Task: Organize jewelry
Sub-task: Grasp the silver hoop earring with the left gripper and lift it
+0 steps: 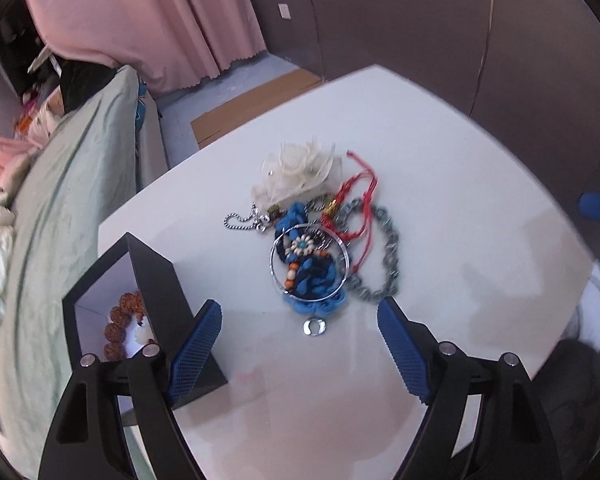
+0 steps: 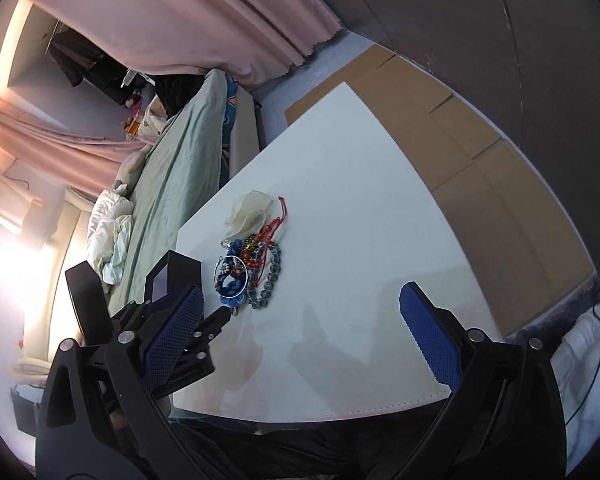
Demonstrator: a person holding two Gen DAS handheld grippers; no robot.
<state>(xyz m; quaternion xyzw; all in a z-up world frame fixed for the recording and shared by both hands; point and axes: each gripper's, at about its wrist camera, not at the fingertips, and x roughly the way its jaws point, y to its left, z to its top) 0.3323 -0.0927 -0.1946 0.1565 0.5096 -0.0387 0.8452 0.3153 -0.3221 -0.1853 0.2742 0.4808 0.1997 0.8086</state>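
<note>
A heap of jewelry lies on the white table [image 1: 440, 184]: a silver bangle [image 1: 342, 268], a blue fabric piece [image 1: 314, 276], a grey bead bracelet [image 1: 390, 248], red cords [image 1: 358, 200], a silver chain [image 1: 240, 222], a cream fabric flower [image 1: 300, 172]. A small silver ring [image 1: 314, 327] lies just in front. My left gripper [image 1: 300, 330] is open and empty, just short of the heap. A black box [image 1: 160, 276] at its left holds brown beads [image 1: 118, 328]. My right gripper [image 2: 302, 300] is open and empty above the table, to the right of the heap [image 2: 246, 268]. The left gripper also shows in the right wrist view [image 2: 216, 322].
A bed with a green cover [image 1: 60, 208] stands left of the table. Pink curtains [image 1: 148, 20] hang behind it. Flat cardboard [image 2: 480, 152] lies on the floor beyond the table. The box's black lid [image 2: 86, 300] stands by the table's left edge.
</note>
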